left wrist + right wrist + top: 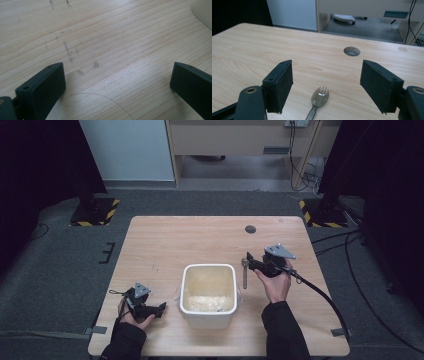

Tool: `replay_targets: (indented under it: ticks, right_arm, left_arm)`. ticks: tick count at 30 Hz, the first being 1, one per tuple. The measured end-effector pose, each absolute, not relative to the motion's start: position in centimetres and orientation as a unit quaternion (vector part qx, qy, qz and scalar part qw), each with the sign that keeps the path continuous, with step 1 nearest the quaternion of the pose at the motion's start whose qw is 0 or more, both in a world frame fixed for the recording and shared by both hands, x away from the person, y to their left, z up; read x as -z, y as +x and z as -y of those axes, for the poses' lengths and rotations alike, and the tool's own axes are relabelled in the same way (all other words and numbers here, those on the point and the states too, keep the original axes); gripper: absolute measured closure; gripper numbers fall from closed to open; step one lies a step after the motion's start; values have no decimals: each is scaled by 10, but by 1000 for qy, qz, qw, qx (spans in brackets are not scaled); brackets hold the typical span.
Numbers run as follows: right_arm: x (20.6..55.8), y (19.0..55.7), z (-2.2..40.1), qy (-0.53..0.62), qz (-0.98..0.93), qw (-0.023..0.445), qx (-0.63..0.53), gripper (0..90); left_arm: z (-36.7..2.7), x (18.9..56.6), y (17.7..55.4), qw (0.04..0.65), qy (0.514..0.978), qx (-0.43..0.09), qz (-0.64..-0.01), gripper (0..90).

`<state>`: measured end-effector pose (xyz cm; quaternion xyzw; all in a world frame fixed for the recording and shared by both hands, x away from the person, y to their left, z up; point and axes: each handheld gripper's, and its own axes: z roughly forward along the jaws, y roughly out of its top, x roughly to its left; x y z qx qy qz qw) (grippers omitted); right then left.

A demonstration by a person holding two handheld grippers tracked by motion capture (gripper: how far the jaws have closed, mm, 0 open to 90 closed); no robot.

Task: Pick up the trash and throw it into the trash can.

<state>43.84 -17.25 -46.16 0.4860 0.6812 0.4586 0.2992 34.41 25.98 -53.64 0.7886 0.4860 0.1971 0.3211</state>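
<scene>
A translucent grey spork (pixel 244 274) lies on the wooden table (pixel 165 245), just right of a white square tub (pixel 183 290) that has pale food in its bottom. My right gripper (pixel 250 260) hovers over the spork's upper end. In the right gripper view the spork's (pixel 319 97) tined bowl lies on the wood below and between the wide-apart jaws of the right gripper (pixel 325 82), untouched by either. My left gripper (pixel 161 309) rests low on the table left of the tub, open. In the left gripper view, the left gripper (pixel 117 80) has only bare wood between its jaws.
A round cable hole (pixel 250 229) sits in the table's far side, ahead of the right gripper (pixel 352 51). A corner of the tub (pixel 203 11) shows at the top right of the left gripper view. The right gripper's black cable (pixel 320 295) trails off the table's right edge.
</scene>
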Motion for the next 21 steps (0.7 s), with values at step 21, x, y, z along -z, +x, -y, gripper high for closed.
replay_targets:
  ticks: [21]
  right_arm:
    - [525, 453, 148, 506, -735, 256, -372, 395]
  left_arm:
    - [-260, 536, 344, 321, 789, -197, -486, 0]
